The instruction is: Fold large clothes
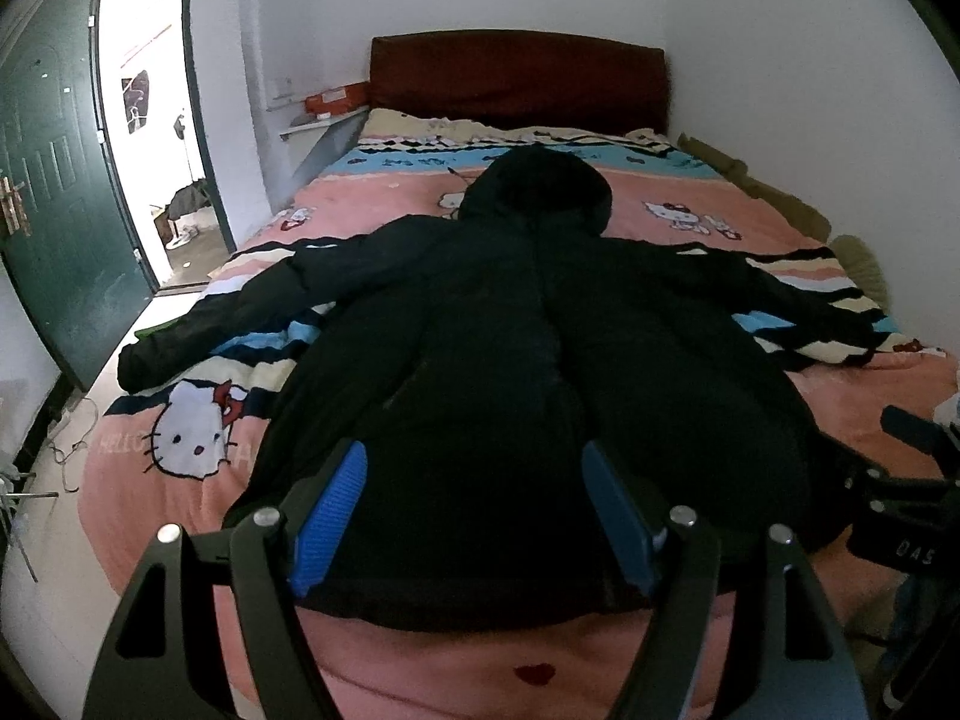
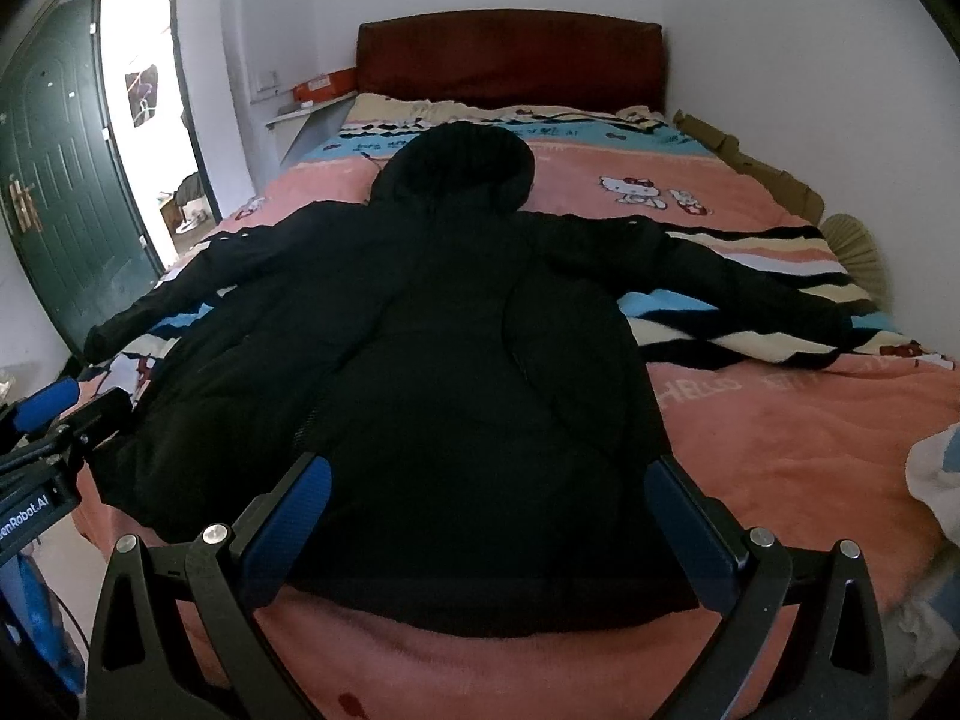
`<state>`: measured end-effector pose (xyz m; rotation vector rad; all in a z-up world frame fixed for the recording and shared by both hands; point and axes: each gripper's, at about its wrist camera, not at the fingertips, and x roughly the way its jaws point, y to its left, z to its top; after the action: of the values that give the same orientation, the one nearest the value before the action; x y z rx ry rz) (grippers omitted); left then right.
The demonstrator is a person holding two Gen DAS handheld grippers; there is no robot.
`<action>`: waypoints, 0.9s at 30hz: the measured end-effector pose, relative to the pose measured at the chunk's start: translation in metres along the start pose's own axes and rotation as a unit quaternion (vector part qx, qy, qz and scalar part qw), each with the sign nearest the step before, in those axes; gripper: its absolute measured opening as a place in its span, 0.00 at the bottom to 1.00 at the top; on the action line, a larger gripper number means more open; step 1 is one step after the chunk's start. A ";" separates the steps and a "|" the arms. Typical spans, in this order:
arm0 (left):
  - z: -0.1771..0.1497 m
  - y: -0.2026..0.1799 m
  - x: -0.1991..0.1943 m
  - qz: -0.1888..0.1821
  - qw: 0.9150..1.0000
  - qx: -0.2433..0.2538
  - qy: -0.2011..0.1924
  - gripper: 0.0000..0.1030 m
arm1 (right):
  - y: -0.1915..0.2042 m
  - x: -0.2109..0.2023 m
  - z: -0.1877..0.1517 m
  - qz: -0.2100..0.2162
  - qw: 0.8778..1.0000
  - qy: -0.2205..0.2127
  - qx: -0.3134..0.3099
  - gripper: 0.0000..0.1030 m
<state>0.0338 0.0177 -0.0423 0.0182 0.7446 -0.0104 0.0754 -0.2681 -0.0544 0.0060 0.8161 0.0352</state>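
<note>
A: Nearest us, what are the grippers doing?

B: Both hang over the foot of the bed. The left gripper [image 1: 474, 510] has its blue pads spread wide with nothing between them, and the right gripper [image 2: 492, 516] is just as wide and just as empty. In the right wrist view the left one shows at 9 o'clock; in the left wrist view the right one sits at 3 o'clock.

A: And the garment?

B: The black hooded coat [image 1: 516, 360] lies flat on the pink cartoon blanket [image 1: 198, 480]. Its hem [image 2: 480, 612] is just beyond the fingertips, at 6 o'clock in both views. I can't tell whether the pads touch the cloth.

A: Farther up?

B: The sleeves run out to the sides: the left sleeve [image 1: 240, 312] toward 9 o'clock, the right sleeve [image 2: 738, 282] toward 3 o'clock. The hood [image 1: 537, 186] lies at 12 o'clock, pointing at the dark red headboard [image 1: 519, 75]. Beyond the bed's left side, a green door [image 1: 54, 180] stands open.

A: So which step is this?

B: I'd say the very start: the coat is spread out and no fold is made yet.

A: What does the next move call for?

B: Probably taking a sleeve or a side edge and bringing it over the middle. The coat looks thick and puffy, so a deep, firm pinch seems wise.
</note>
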 end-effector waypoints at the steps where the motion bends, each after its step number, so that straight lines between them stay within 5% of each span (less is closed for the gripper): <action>1: 0.001 -0.001 0.002 0.002 1.000 -0.001 0.000 0.71 | 0.000 0.001 0.000 0.001 1.000 0.001 0.000 1.00; 27: 0.006 -0.004 0.018 0.001 0.999 0.012 0.034 0.71 | 0.004 0.015 0.008 0.018 1.000 0.009 -0.006 1.00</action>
<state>0.0508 0.0134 -0.0505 0.0424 0.8116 -0.0165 0.0920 -0.2632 -0.0599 0.0096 0.8338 0.0749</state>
